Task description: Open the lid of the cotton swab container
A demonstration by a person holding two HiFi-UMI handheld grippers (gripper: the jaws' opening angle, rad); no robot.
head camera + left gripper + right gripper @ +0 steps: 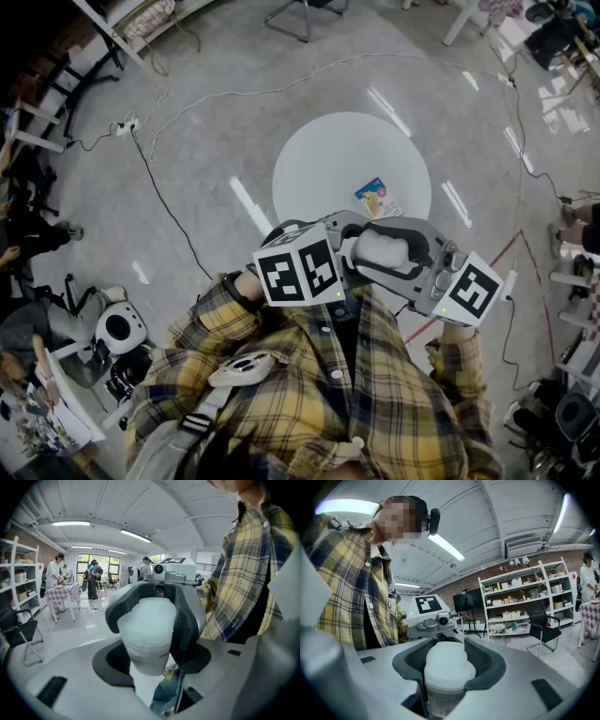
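In the head view the white cotton swab container [384, 250] lies crosswise at chest height, in front of the plaid shirt. My left gripper [352, 258] and right gripper [422, 258] face each other, one on each end of the container. In the left gripper view the container [146, 637] fills the gap of the left gripper [150, 660], and the right gripper's dark jaws wrap its far end. In the right gripper view the right gripper [447, 667] has its pads against the rounded lid [446, 660], which sits on the container.
A round white table [319, 169] stands on the floor ahead, with a colourful packet [378, 197] on it. Cables [159, 178] cross the grey floor. People stand by a checked table [63, 595] at the left. Shelves [525, 599] and a black chair [543, 625] line the right wall.
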